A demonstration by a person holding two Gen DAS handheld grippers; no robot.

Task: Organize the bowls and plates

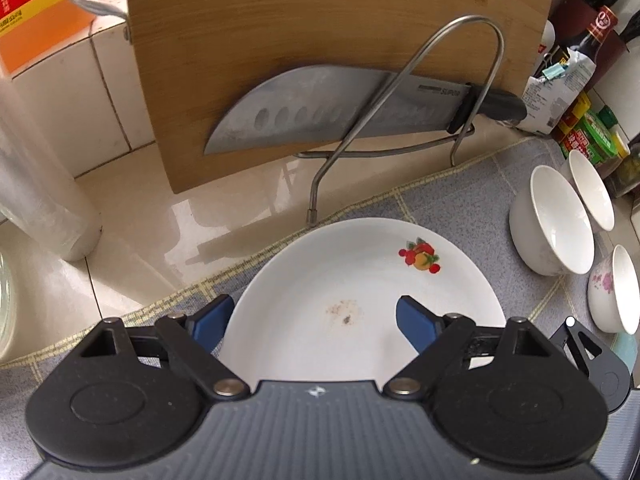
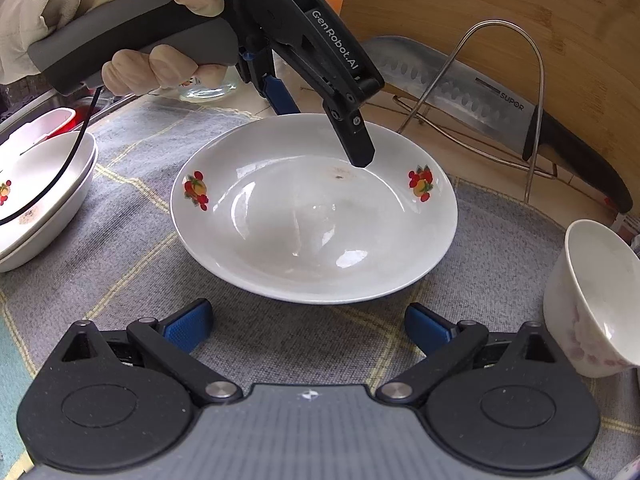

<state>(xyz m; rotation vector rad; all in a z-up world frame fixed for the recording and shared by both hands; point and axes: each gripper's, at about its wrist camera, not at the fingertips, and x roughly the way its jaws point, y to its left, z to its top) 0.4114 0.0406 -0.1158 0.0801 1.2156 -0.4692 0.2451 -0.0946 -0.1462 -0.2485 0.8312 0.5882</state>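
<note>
Right wrist | plate (image 2: 316, 224): white, fruit decals, brown smudge | both jaws apart, gripping nothing

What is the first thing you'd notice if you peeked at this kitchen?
A big white plate with little fruit pictures sits on a grey cloth, right in the middle. The left gripper straddles its far rim, one of its fingers poking down inside. Behind, a large knife rests in a wire rack against a wooden cutting board.
</note>
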